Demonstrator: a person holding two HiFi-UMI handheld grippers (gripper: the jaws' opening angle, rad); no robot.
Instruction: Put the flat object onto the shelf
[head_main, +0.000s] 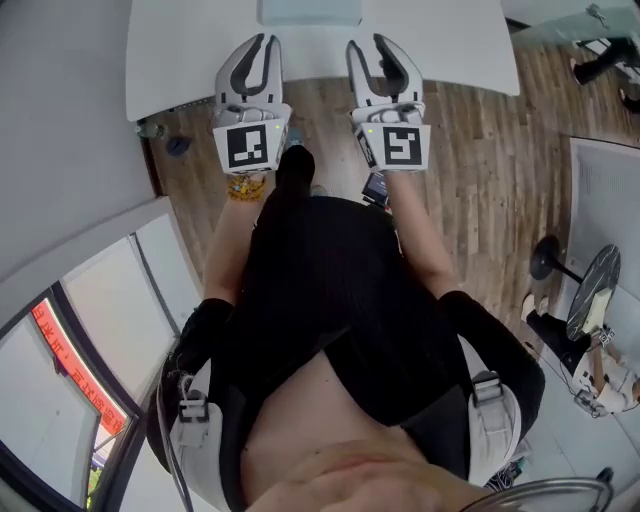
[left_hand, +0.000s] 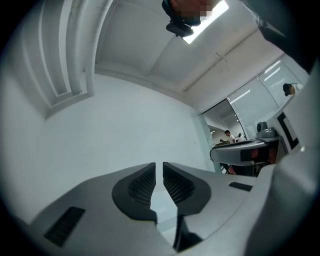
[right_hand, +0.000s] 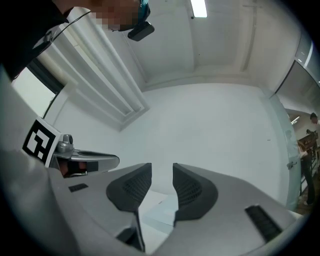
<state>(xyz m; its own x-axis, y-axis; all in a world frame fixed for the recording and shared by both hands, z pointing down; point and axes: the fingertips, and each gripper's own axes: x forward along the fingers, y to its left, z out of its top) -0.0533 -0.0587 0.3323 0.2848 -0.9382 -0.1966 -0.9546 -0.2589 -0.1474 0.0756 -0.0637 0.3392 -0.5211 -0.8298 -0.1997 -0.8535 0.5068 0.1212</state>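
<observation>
We've got the left gripper (head_main: 266, 42) all but closed on nothing & the right gripper (head_main: 368, 45) part open & empty, w/ the flat sheet (head_main: 310, 10) lying on the white table (head_main: 450, 40) just ahead btwn both, so nothing's picked up yet, no shelf in view.

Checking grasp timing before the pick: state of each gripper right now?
Left gripper: fingers almost closed, only a slit between them, holding nothing.
Right gripper: fingers partly open, holding nothing.
</observation>
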